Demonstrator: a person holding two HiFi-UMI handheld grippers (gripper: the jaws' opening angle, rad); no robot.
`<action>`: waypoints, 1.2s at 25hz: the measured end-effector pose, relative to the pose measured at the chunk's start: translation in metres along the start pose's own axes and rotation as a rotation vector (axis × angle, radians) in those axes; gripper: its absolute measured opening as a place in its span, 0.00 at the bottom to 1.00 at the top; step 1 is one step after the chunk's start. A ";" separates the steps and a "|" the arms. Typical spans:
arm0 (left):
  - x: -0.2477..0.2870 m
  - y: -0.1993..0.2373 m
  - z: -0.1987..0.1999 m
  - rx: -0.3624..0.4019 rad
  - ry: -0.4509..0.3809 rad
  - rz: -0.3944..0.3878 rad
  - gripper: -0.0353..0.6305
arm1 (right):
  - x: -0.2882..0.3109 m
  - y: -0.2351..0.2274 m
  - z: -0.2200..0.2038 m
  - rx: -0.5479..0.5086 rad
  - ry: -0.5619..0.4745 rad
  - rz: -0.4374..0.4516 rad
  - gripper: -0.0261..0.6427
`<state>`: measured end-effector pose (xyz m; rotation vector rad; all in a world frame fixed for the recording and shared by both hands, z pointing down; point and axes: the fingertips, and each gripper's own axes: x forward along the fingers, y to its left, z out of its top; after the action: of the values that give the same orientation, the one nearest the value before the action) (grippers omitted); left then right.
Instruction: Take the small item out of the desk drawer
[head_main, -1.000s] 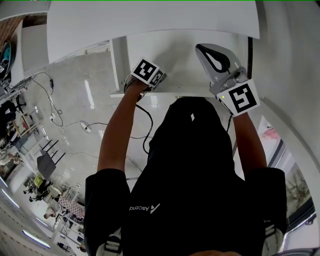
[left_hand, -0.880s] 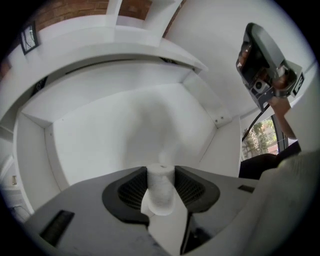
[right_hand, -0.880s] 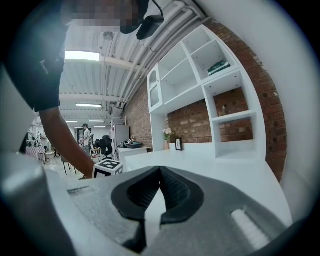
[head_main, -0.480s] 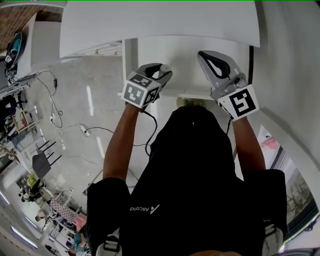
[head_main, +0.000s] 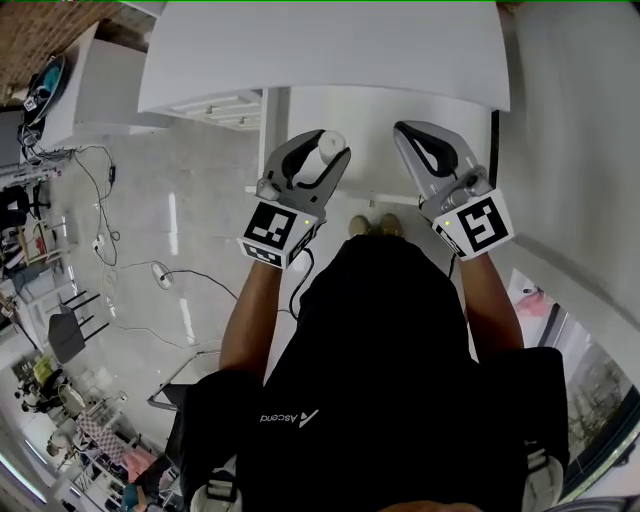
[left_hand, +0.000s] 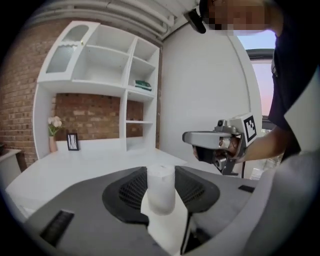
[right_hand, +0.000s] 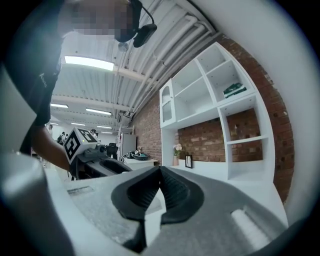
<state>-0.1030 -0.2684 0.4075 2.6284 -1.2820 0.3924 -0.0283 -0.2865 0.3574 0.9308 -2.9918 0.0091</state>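
Note:
In the head view my left gripper (head_main: 318, 152) is shut on a small white cylinder (head_main: 329, 146), held in front of the white desk (head_main: 330, 45). The left gripper view shows the cylinder (left_hand: 161, 189) upright between the dark pads, above the desk top. My right gripper (head_main: 403, 129) hangs level with it to the right, shut and empty; its pads meet in the right gripper view (right_hand: 160, 176). A white panel (head_main: 400, 105) juts out below the desk top; I cannot tell whether it is the drawer.
A white shelf unit (left_hand: 102, 85) stands on the desk against a brick wall, with a vase of flowers (left_hand: 53, 132) and a small picture frame (left_hand: 73, 141). Cables (head_main: 165, 270) trail over the floor at the left. A white wall (head_main: 570, 150) runs close on the right.
My left gripper has come up and away from the white panel's front edge with the white cylinder in its jaws. The right gripper has barely moved.

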 end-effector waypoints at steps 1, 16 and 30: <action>-0.007 -0.001 0.010 0.008 -0.039 0.019 0.30 | -0.003 0.004 0.006 -0.007 -0.008 0.004 0.04; -0.076 -0.036 0.092 0.037 -0.391 0.155 0.30 | -0.035 0.047 0.050 -0.070 -0.089 0.026 0.04; -0.099 -0.043 0.106 0.076 -0.428 0.174 0.30 | -0.037 0.064 0.059 -0.068 -0.121 0.032 0.04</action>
<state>-0.1118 -0.1987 0.2732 2.7693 -1.6562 -0.1123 -0.0342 -0.2135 0.2977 0.9089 -3.0941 -0.1532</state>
